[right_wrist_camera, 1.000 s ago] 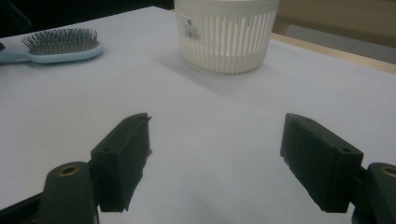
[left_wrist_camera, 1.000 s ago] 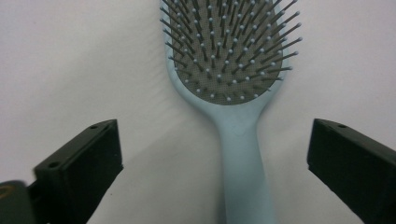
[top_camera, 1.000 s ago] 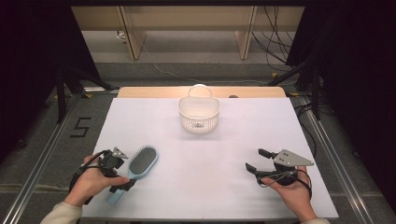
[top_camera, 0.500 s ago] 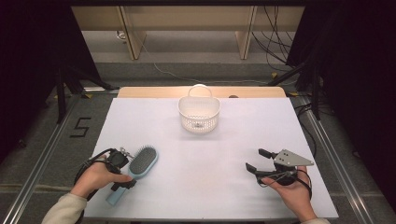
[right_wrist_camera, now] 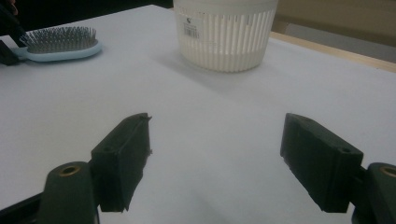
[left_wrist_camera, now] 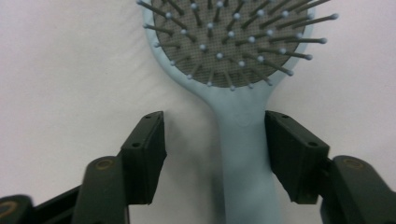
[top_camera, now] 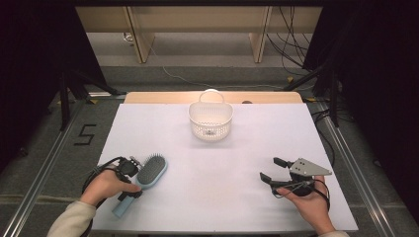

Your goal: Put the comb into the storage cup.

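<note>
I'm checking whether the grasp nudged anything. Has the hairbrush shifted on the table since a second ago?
No. The hairbrush lies at the same spot and angle relative to the white basket; the left tongs have just been closing around its handle.

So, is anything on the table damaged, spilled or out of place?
Nothing stands out. The hairbrush lies flat, bristles up, its handle between the left gripper jaws, which have just been closing. The white basket stands upright. The right gripper is open over bare table.
</note>
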The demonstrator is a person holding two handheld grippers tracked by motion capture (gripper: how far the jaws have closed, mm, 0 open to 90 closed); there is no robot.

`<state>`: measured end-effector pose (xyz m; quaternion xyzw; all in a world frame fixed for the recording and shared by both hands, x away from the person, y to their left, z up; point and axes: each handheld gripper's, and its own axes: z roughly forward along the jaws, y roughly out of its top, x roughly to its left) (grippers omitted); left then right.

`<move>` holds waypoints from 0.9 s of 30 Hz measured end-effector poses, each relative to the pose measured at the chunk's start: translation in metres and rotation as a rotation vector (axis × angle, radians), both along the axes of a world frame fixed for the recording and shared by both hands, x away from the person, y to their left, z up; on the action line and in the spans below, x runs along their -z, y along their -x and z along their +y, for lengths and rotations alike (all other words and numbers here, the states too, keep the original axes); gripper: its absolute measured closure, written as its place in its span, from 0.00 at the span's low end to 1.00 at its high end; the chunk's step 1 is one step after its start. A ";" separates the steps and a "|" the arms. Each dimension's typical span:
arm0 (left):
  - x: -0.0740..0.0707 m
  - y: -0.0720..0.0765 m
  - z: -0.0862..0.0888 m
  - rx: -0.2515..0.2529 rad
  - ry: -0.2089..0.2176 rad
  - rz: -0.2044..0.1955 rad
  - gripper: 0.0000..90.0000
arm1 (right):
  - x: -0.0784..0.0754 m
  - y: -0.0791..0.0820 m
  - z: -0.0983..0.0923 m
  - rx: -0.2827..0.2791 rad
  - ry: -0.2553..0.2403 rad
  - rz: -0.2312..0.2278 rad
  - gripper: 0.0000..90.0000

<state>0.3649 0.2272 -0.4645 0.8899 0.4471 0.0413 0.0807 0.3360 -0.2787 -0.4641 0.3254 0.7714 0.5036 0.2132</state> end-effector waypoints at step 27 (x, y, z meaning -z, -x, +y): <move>-0.003 -0.004 -0.009 -0.042 -0.012 0.048 0.74 | 0.001 0.000 0.000 -0.002 0.005 0.009 0.28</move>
